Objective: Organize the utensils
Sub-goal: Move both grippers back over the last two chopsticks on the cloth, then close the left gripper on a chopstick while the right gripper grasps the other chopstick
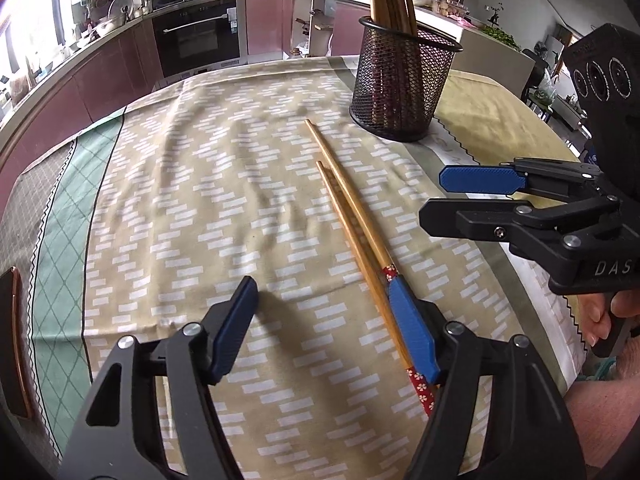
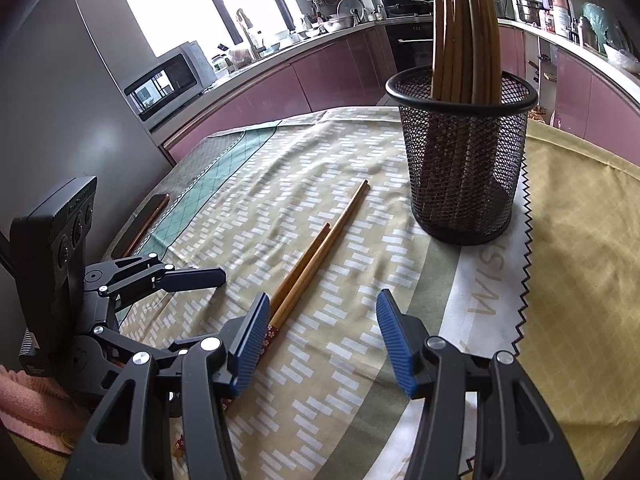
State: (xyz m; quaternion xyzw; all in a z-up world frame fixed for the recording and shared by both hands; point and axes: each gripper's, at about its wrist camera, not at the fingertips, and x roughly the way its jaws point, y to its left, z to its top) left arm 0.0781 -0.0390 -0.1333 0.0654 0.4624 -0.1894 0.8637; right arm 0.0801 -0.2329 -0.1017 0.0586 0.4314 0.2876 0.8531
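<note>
Left gripper (image 1: 320, 328) low over the patterned tablecloth (image 1: 180, 200), jaws apart, gripping nothing; chopsticks (image 1: 348, 216) lying just inside the right-hand blue pad (image 1: 412, 328), possibly brushing it, with a broad gap to the other pad. Right gripper (image 2: 320, 344) also parted and empty, hanging beside the pair, which runs out from under its left pad in the right wrist view.

Judged as the pick-up of the last loose pair, bound for the mesh cup (image 1: 400, 92) standing near the far right part of the tabletop, already full of upright chopsticks (image 2: 464, 40).

To do it well:
- Shift the left gripper sideways so both sticks sit midway between the pads, not hard against one.
- Close on the floral-wrapped handle ends (image 1: 420, 386), where the two lie together; the far tips are staggered and would splay.
- Squeeze both at once, or one could roll free across the cloth.
- Lift clear before tilting upright, then lower into a gap among those in the cup.

Left hand tipped steeply down toward the cloth, close to the near edge. Right hand angled down less sharply, held off to the side, fingers of the person (image 1: 608, 312) wrapped round its handle.
</note>
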